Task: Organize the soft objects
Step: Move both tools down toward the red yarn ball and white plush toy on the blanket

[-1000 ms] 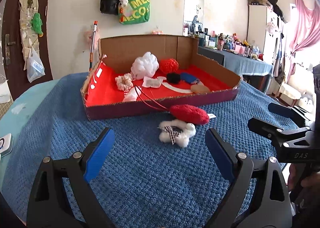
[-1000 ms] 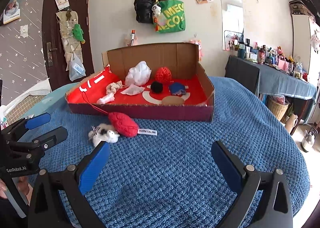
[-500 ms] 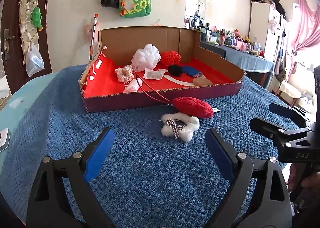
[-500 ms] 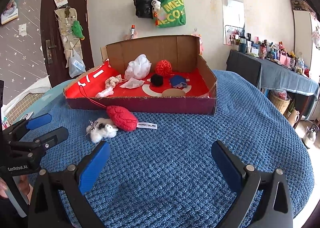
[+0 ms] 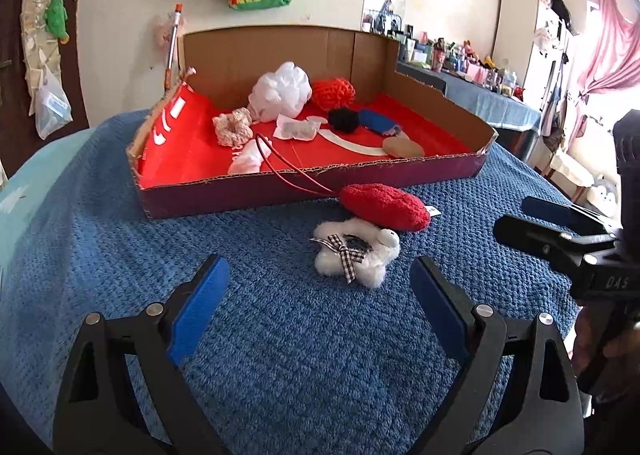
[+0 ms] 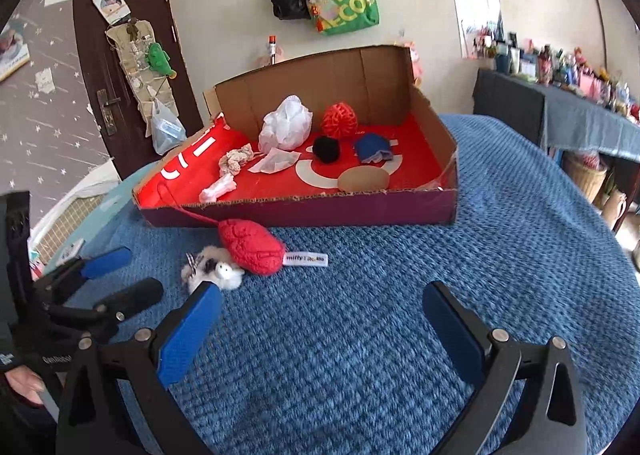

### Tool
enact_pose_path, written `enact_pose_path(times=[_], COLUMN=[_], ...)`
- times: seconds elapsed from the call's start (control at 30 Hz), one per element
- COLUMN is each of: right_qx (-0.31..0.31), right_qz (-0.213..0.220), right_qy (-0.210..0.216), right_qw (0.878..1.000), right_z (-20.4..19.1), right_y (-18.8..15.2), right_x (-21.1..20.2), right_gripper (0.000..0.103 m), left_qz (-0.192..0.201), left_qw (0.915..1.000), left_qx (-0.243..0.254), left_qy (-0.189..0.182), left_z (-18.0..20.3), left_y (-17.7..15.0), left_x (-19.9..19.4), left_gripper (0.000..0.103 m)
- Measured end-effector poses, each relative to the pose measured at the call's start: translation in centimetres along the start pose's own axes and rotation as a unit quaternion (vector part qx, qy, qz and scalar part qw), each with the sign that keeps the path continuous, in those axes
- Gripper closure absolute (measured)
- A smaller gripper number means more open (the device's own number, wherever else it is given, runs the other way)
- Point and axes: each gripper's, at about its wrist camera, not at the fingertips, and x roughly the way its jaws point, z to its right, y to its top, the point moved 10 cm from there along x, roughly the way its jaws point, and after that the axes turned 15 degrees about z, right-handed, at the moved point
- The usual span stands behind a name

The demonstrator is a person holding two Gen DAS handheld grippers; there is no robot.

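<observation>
White plush toy (image 5: pixel 357 252) is judged light, squashy; best pinched across its body. Left gripper (image 5: pixel 320 315) and right gripper (image 6: pixel 320 329) are held wide, empty.

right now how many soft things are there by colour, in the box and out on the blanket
white: 4 — puffy mesh ball, flat pouch, crumpled cloth, fluffy bow toy
red: 2 — knit ball, fuzzy pouch
black pompom: 1
blue cloth: 1
pink scrunchie: 1
tan pad: 1
total: 10

A blue blanket (image 5: pixel 280 355) is covering the bed. A cardboard box (image 5: pixel 280 195), a red plush (image 5: pixel 384 207) and a white plush (image 5: pixel 356 255) are lying on it, the two plushes touching.
</observation>
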Motion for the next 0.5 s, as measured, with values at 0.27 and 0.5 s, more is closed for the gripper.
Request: enact_pose_path(times=[0.27, 0.5], right_qx=[0.025, 0.031], right_qz=[-0.019, -0.03], right_qy=[0.02, 0.02], right_qw=[0.999, 0.999], right_z=[0.3, 1.0], right_y=[0.9, 1.2], right_x=[2.2, 3.3], right_gripper=[0.0, 0.0], left_qz=[-0.05, -0.096], left_qw=[0.9984, 0.9938], left_qx=[0.011, 0.05], left_qy=[-0.024, -0.028], left_z=[0.5, 1.1], left_y=[-0.3, -1.1], left_x=[2.8, 5.2], left_gripper=[0.01, 0.01])
